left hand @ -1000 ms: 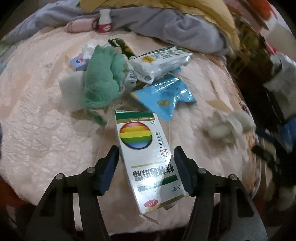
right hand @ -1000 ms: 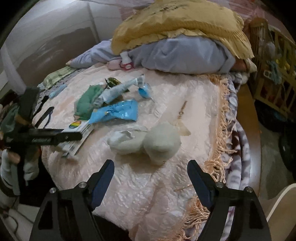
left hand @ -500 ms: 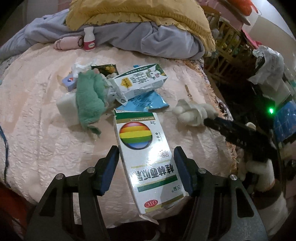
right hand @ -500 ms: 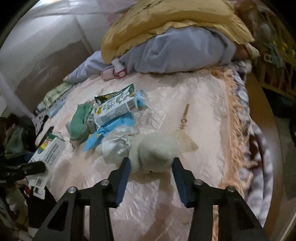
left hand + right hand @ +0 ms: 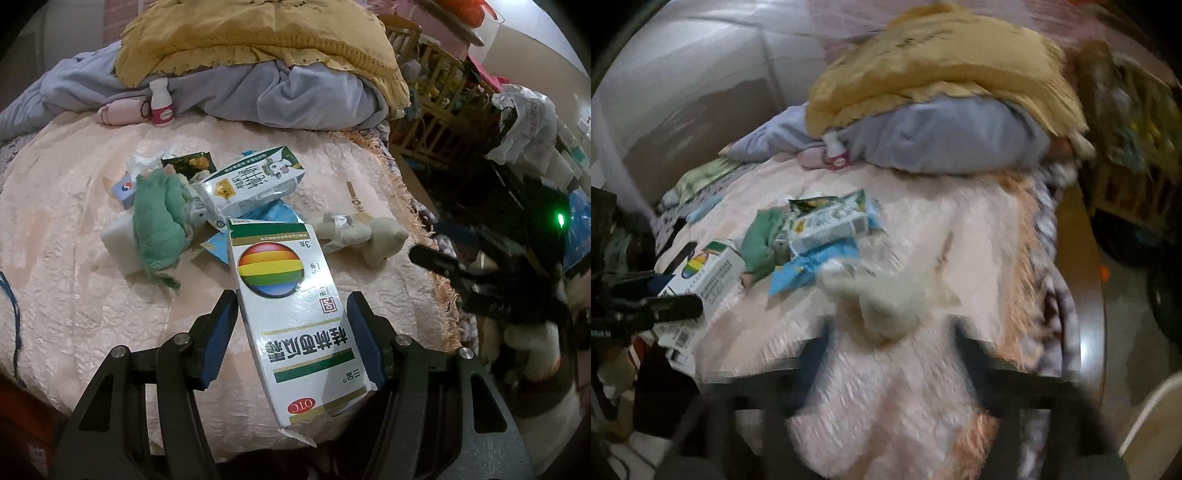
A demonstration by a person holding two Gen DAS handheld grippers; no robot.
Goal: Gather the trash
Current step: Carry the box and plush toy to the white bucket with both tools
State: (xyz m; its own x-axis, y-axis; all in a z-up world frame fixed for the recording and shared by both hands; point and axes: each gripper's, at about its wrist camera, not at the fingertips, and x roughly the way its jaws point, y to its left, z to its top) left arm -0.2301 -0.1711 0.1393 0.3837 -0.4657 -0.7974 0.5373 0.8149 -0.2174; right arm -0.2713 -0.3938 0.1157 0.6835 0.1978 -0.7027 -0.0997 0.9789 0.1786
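the left hand-held gripper (image 5: 291, 332) is pinching a white medicine box (image 5: 291, 317) with a rainbow ball on its face, the blue pads pressed to its two long sides and the box held up over the near edge of the bed (image 5: 55, 229). the right hand-held gripper (image 5: 890, 354) is blurred; its jaws have just been opening and stand spread, with nothing between them, just near of a crumpled pale wad (image 5: 886, 302) that lies on the pink bedspread. further in on the bed the rest of the litter sits in a heap: a milk carton (image 5: 255, 184) lying on its side over a blue wrapper (image 5: 273, 214), a green cloth (image 5: 159, 218) draped on a white block to its left, and a dark snack packet (image 5: 190, 162) behind. at the far side a small white bottle (image 5: 161, 103) with a pink label stands against grey and yellow bedding (image 5: 258, 48).
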